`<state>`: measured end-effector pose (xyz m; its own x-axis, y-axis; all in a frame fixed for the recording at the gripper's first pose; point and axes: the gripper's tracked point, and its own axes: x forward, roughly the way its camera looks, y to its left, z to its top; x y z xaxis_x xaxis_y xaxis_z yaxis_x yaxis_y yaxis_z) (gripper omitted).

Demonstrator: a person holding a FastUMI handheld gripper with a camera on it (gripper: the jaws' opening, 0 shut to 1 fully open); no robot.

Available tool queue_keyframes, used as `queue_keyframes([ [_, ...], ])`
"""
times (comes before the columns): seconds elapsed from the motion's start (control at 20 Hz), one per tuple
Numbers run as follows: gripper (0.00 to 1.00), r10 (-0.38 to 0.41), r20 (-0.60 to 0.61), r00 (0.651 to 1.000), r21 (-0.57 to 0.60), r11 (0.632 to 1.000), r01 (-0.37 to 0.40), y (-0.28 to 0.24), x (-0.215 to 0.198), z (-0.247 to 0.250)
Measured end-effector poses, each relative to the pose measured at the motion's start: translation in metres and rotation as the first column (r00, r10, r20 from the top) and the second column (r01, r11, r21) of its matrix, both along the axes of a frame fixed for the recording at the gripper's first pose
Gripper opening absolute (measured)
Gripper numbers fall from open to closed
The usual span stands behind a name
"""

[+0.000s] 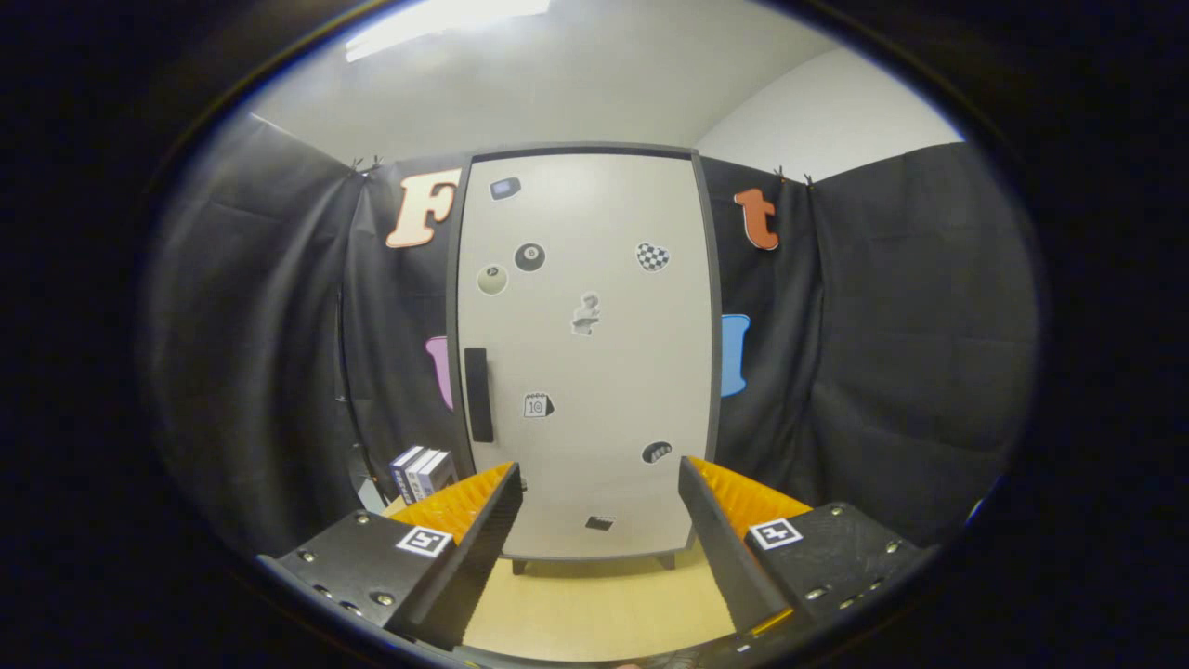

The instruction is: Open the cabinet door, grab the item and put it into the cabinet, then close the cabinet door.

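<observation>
Gripper view looks straight ahead along the tongs point(599, 520), whose two fingers are spread wide apart with nothing between them but bare desk point(594, 604). Dead ahead, at twelve o'clock and beyond the fingertips, stands a tall pale cabinet point(585, 353) on short feet, its door point(613, 372) lying flat and shut against the frame. The door is dotted with small stickers. A dark upright handle point(477, 394) sits on the door's left edge, at about eleven o'clock from the tongs; its long axis runs vertically, so fingers coming at it would need to straddle it from either side. The handle lies nearer the left finger than the right. At about ten o'clock, just beside the cabinet's lower left corner and just past the left finger, a small stack of boxes point(423, 469) stands upright on the desk; this looks like the item. A shut door with the boxes outside fits the door needing to be opened.
</observation>
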<state>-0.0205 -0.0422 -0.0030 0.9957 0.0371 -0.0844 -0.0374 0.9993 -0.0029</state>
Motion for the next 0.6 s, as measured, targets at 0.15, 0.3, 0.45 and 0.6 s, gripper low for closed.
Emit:
queue_keyframes([
  [0.15, 1.00, 0.001, -0.002, 1.000, 0.004, 1.000, -0.001, -0.0010, -0.0005, -0.0011],
  [0.3, 1.00, 0.004, -0.005, 1.000, 0.004, 1.000, -0.004, 0.0009, 0.0010, -0.0013],
  [0.45, 1.00, 0.006, -0.003, 1.000, -0.003, 1.000, -0.006, 0.0017, 0.0020, -0.0021],
  [0.6, 1.00, 0.021, -0.006, 1.000, 0.001, 1.000, -0.021, 0.0082, 0.0024, -0.0030],
])
